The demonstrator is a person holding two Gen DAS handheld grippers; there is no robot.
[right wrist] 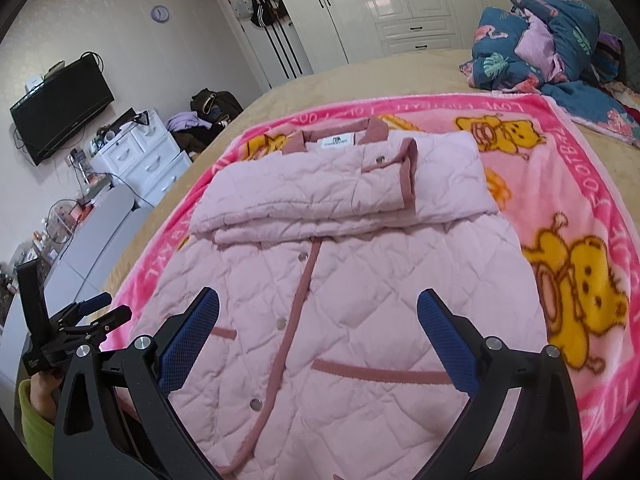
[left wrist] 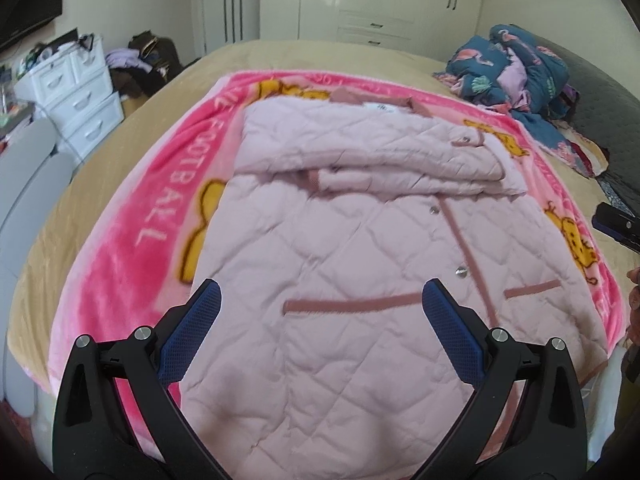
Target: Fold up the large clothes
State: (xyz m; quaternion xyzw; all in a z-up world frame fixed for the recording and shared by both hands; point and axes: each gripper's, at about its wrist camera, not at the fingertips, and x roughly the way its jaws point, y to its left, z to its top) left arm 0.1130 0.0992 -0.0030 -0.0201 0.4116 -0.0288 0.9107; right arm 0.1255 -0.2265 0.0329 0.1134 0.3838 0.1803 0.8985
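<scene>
I have the pink quilted jacket lying front-up on the pink cartoon blanket spread over the bed; both sleeves already sit folded across the chest, just below the collar; so I judge the sleeve step done and the body fold in hand; my left claw hangs released above the lower left part of the jacket, holding nothing; my right claw is likewise spread wide over the lower right part, empty; the next move, as I read it, calls for each claw to drop to the hem, nearest me and partly hidden, pinch it at its own side, then carry it up toward the collar evenly so the padded cloth does not skew.
</scene>
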